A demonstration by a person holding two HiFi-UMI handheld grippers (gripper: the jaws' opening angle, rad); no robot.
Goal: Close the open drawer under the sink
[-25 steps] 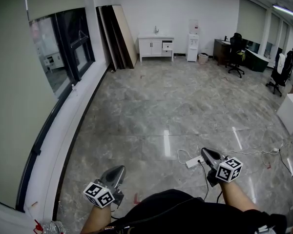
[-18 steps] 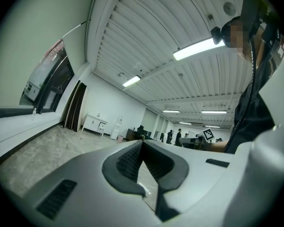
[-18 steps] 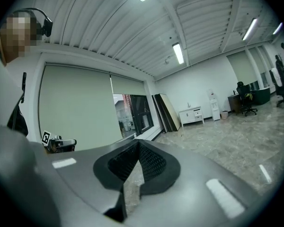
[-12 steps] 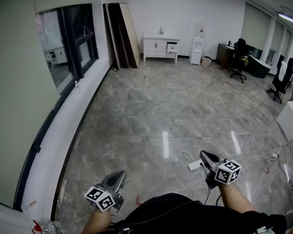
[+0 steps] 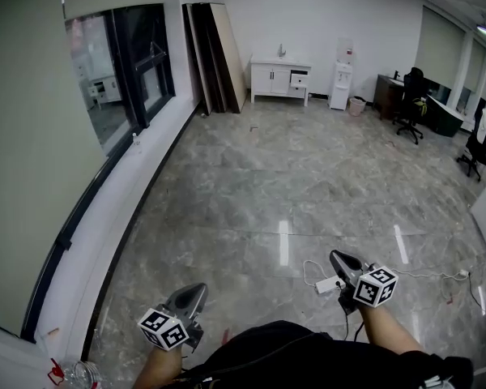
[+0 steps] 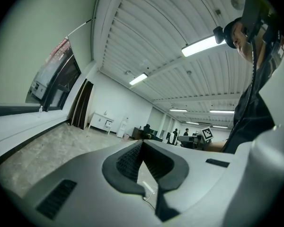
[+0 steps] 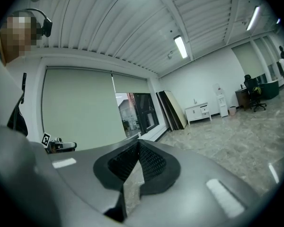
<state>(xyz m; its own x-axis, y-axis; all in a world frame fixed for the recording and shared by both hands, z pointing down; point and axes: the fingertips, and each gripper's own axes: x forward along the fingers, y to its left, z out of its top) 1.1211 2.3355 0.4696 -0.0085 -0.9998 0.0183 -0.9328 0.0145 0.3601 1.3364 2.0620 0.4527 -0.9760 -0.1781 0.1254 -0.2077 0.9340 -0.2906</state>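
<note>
with my left gripper point(image 5: 196, 292) and right gripper point(image 5: 341, 259) closed and empty, i have advanced slightly toward the far sink cabinet point(image 5: 274, 78), whose drawer point(image 5: 299, 79) is open and still well away.

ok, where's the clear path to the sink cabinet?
Open floor runs straight to the sink cabinet, between the window ledge and the office chairs. Crowded: power strip and cables by the right gripper; boards left of the cabinet.
</note>
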